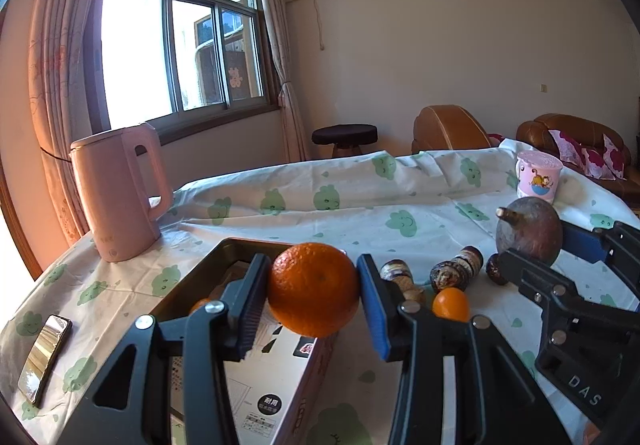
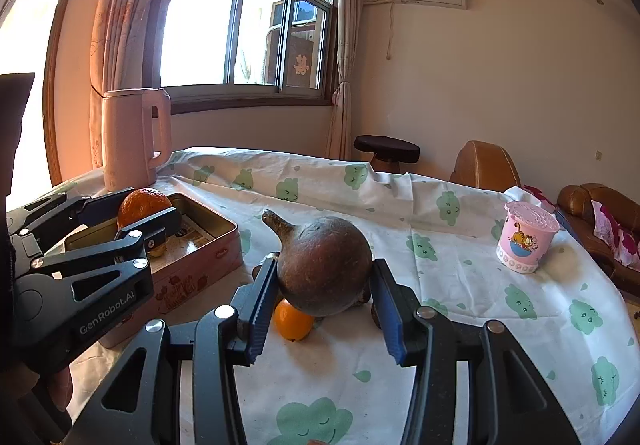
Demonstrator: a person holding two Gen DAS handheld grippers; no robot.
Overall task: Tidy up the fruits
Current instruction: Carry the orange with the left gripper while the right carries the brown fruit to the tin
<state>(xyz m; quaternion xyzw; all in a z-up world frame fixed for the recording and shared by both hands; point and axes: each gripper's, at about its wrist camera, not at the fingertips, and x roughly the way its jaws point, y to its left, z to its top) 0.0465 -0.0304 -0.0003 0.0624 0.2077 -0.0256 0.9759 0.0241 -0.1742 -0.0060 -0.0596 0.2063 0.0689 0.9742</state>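
Your left gripper [image 1: 314, 295] clamps the orange [image 1: 313, 289] above the tin box [image 1: 224, 257] rim; lower it toward ten o'clock before releasing. Your right gripper [image 2: 324, 295] grips the brown fruit [image 2: 324, 265], aloft beside the box.

My right tool [image 2: 322, 307] is clamped on a round brown fruit with a stubby stem [image 2: 322, 265], both blue pads touching its sides, fruit lifted off the cloud-print white tablecloth [image 2: 460, 329]. A small orange citrus [image 2: 293, 319] lies on the cloth just below the fruit. At left, my left tool [image 2: 140, 219] grips a large orange [image 2: 142, 205] above the open rectangular metal tin [image 2: 208, 245]. A pink kettle [image 2: 134, 139] stands behind the tin; a pink lidded cup [image 2: 526, 239] sits far right.
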